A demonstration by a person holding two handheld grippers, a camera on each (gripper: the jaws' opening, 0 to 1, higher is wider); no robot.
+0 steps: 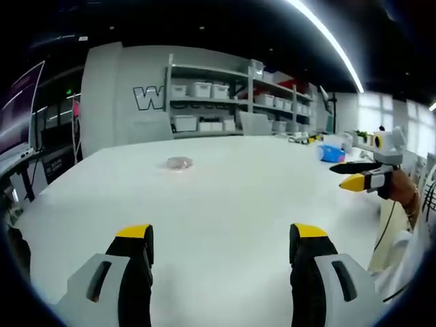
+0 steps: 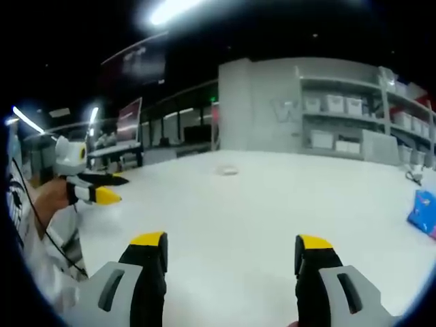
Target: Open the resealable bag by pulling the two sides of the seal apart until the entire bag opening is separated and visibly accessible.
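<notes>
— Clear plastic, small and crumpled: the resealable bag (image 1: 180, 163) is seen lying flat far out on the white table (image 1: 225, 204), well apart from both tools.

— And the grippers?

— The left gripper (image 1: 223, 240) and the right gripper (image 2: 231, 246) are held spread wide, nothing grasped.

— Risks?

— Thin film could be slid away or both seal sides pinched together, if approached flat.

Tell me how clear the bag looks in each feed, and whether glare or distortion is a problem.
Left gripper view: bag small and soft but recognisable on the white table, ceiling strip light bright, shelves bowed by the fisheye. Right gripper view: bag a blurry pale speck, whole picture softer, table evenly lit, no harsh glare.
</notes>
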